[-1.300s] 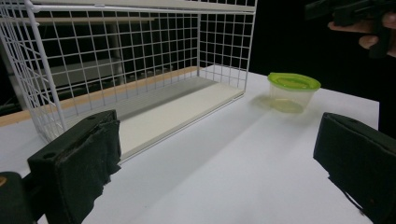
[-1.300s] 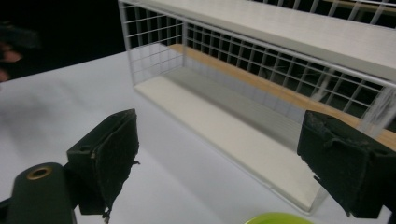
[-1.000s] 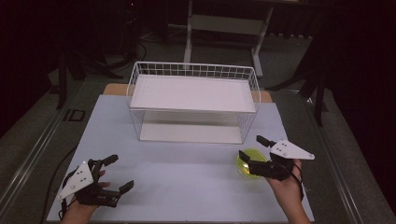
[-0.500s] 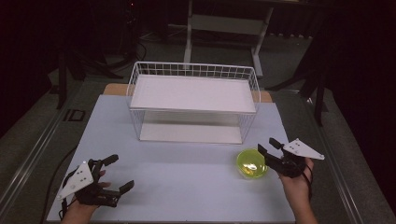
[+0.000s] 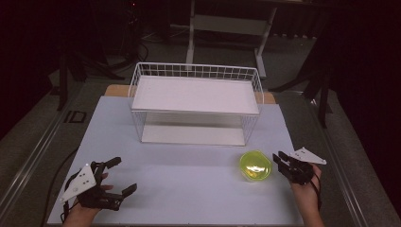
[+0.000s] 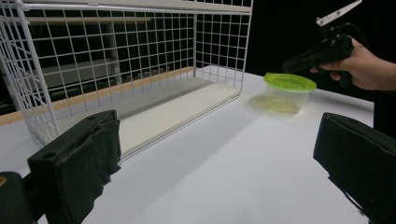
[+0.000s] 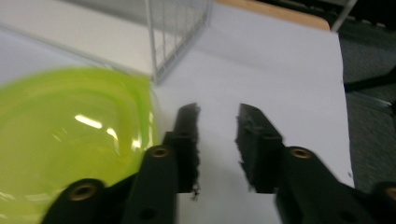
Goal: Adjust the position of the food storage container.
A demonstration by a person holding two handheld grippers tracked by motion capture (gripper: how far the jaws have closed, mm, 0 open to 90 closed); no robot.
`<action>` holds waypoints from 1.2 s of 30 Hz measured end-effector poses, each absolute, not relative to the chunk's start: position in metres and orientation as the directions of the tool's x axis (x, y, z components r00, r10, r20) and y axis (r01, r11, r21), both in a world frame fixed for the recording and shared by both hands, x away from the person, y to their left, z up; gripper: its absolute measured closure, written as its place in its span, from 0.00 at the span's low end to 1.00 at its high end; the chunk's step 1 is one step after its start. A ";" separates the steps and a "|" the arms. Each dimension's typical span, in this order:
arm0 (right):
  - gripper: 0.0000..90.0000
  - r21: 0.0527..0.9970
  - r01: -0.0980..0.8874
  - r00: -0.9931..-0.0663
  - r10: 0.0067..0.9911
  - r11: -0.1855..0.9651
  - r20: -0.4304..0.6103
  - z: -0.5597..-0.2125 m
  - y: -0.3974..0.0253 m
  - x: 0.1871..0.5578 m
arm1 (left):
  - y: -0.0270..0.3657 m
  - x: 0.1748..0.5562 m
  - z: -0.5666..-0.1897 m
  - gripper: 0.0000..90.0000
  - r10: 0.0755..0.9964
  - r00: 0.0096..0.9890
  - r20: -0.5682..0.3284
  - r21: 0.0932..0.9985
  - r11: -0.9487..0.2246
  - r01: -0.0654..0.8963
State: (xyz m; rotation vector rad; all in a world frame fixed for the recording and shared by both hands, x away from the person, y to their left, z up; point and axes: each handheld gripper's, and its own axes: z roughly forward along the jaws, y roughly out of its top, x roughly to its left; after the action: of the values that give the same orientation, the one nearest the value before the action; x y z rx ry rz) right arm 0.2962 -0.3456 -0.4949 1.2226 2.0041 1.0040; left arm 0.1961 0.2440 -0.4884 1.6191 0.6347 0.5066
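High view. I am holding my right hand-held gripper (image 5: 283, 163) low over the white counter (image 5: 189, 189), its tip pointing toward the green-lidded container (image 5: 255, 166). The container is standing on the counter just beside the tip, on its left, with a slight gap between them. Beyond the container, farther from me, the white wire rack (image 5: 196, 101) is sitting on the counter. My left hand-held gripper (image 5: 122, 176) is lying well apart from the container, near my edge of the counter, with its jaws spread wide and nothing between them.

Left gripper view. My left hand-held gripper (image 6: 224, 158) is showing its two black jaws far apart at the bottom corners, gripping nothing. Ahead and to the right, the container (image 6: 287, 92) is resting upright on the counter (image 6: 224, 154), its green lid closed on a clear tub. My right hand (image 6: 362, 70) is holding the other gripper just beyond the container. The wire rack (image 6: 126, 70) is standing ahead to the left.

Right gripper view. My right hand-held gripper (image 7: 217, 121) is keeping its jaws a narrow way open, with bare counter (image 7: 280, 65) showing between them. The container (image 7: 70, 135), blurred, is lying outside the left jaw, close against it; I cannot tell whether they are touching. A corner of the rack (image 7: 177, 28) is standing ahead.
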 end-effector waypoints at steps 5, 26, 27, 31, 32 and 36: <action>0.95 0.811 0.503 -0.400 0.912 0.299 -0.088 -0.502 -0.350 0.296 | 0.244 0.196 -0.488 0.02 0.659 0.752 -0.026 0.989 -0.092 0.115; 1.00 0.743 0.577 -0.539 0.842 0.338 0.036 -0.527 -0.321 0.291 | 0.243 0.195 -0.487 0.02 0.656 0.754 -0.023 0.990 -0.089 0.107; 1.00 0.742 0.575 -0.551 0.834 0.345 0.039 -0.528 -0.319 0.290 | 0.243 0.195 -0.487 0.02 0.656 0.754 -0.022 0.990 -0.090 0.107; 1.00 0.734 0.570 -0.585 0.810 0.370 0.046 -0.529 -0.308 0.289 | 0.242 0.196 -0.487 0.02 0.656 0.755 -0.024 0.990 -0.089 0.109; 1.00 0.732 0.569 -0.593 0.804 0.374 0.050 -0.529 -0.304 0.289 | 0.242 0.196 -0.487 0.02 0.655 0.755 -0.023 0.990 -0.089 0.108; 1.00 0.729 0.555 -0.632 0.773 0.400 0.057 -0.529 -0.290 0.289 | 0.242 0.196 -0.487 0.02 0.655 0.755 -0.024 0.990 -0.089 0.109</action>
State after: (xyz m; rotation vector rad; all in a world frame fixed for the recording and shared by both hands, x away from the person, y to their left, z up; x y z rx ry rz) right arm 0.2890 -0.2896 -0.5287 1.1598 2.3709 1.0680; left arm 0.1955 0.2420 -0.4874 1.6202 0.6249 0.5087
